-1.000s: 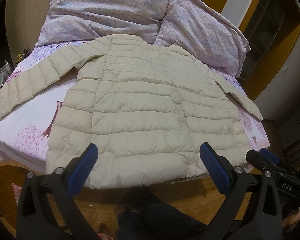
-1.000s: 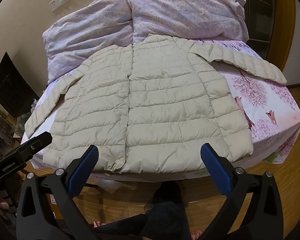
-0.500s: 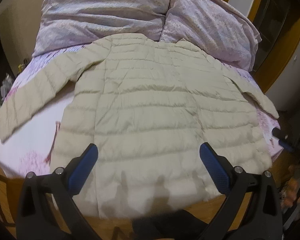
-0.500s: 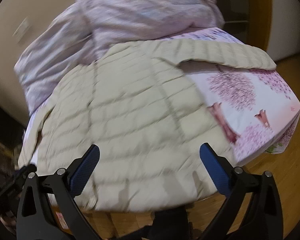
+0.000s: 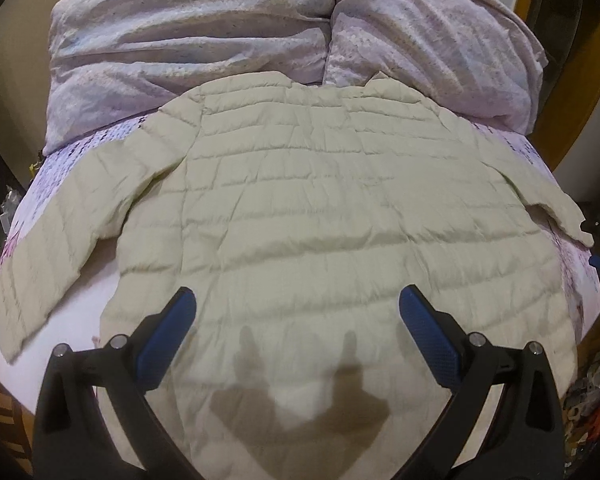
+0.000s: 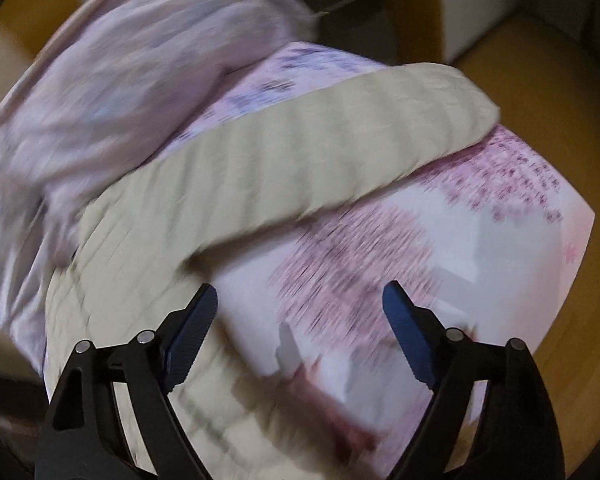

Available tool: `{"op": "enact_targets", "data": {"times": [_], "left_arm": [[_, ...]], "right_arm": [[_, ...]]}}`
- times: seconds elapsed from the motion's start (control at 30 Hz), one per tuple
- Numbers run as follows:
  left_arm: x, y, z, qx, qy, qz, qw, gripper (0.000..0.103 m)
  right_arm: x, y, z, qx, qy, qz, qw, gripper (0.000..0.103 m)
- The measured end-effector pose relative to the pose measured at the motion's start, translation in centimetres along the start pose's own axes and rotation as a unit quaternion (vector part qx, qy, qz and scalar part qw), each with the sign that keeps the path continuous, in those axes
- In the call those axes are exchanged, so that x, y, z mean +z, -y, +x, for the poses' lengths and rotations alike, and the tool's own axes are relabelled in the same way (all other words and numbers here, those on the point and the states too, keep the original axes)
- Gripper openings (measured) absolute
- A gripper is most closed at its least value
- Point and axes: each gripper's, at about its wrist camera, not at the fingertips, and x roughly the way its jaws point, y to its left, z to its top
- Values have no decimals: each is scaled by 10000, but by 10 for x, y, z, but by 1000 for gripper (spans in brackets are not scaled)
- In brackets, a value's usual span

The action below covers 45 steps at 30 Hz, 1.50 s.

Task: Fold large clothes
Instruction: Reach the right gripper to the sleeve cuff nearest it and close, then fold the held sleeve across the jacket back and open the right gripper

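The bed [image 5: 80, 292] carries the cream quilted jacket [image 5: 332, 216], spread flat, collar toward the crumpled lilac duvet [image 5: 204, 28] at the bed's far end. The jacket's hem is cut off behind the left claw [image 5: 296, 320], which hangs open and empty above its lower half. The right wrist view is blurred; there one sleeve [image 6: 300, 144] stretches across the bed's floral sheet [image 6: 480, 216], beyond the open, empty right claw [image 6: 300, 308].

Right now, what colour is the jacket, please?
Pale beige jacket, clearest in the left wrist view.
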Motion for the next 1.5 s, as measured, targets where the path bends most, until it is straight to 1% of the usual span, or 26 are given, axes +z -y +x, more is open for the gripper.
{"op": "enact_targets", "data": {"times": [0.1,0.2,0.33,0.4,0.5,0.6,0.67,0.7,0.73,0.77,0.8,0.83,0.87,1.0,1.03,1.1,1.2,1.27,1.37,1.43,1.5], "left_arm": [[11,-1,11,5,-49,-37,10000,101],[21,-2,20,30,-93,-63,9999,101],[31,-3,31,108,-153,-66,9998,101],[33,-3,36,142,-186,-76,9997,101],[36,-4,42,158,-221,-95,9996,101],[39,-4,47,126,-261,-114,9995,101],[40,-5,49,81,-277,-142,9995,101],[41,-5,50,55,-280,-157,9995,101],[41,-6,51,31,-285,-173,9994,101],[42,-7,51,-3,-290,-194,9994,101],[42,-7,52,-30,-293,-210,9993,101],[42,-8,53,-59,-292,-234,9993,101],[43,-9,53,-74,-294,-253,9992,101],[45,-16,54,-169,-270,-375,9988,101],[45,-17,55,-190,-266,-401,9987,101],[46,-21,56,-242,-274,-490,9981,101],[49,-26,60,-330,-294,-649,9969,101],[51,-30,62,-387,-309,-753,9959,101],[55,-38,67,-483,-338,-920,9940,101],[57,-41,69,-530,-350,-1008,9929,101],[60,-45,71,-592,-369,-1103,9914,101]], "right_arm": [[31,24,11,-270,105,447,9986,82],[62,55,20,-617,233,882,9939,80],[88,89,32,-849,237,1421,9859,74],[97,99,36,-906,230,1553,9834,71],[104,101,42,-1003,205,1492,9835,66],[103,102,49,-1099,120,1377,9843,54],[102,102,49,-1125,226,1313,9847,44],[102,102,48,-1140,280,1268,9850,42],[102,101,49,-1148,298,1232,9853,33],[102,101,48,-1112,303,1202,9860,21],[102,101,46,-1026,325,1203,9869,17],[103,99,46,-993,384,1183,9872,10],[104,95,43,-986,456,1135,9876,8],[110,64,27,-939,837,634,9900,6],[111,51,21,-842,932,434,9911,5],[112,22,15,-527,1000,67,9936,4],[107,-21,15,-14,927,-314,9952,4],[98,-59,18,479,742,-603,9943,4],[75,-105,31,986,337,-965,9899,4],[55,-141,42,1321,6,-1259,9832,4],[30,-173,51,1629,-331,-1569,9735,4]]}}
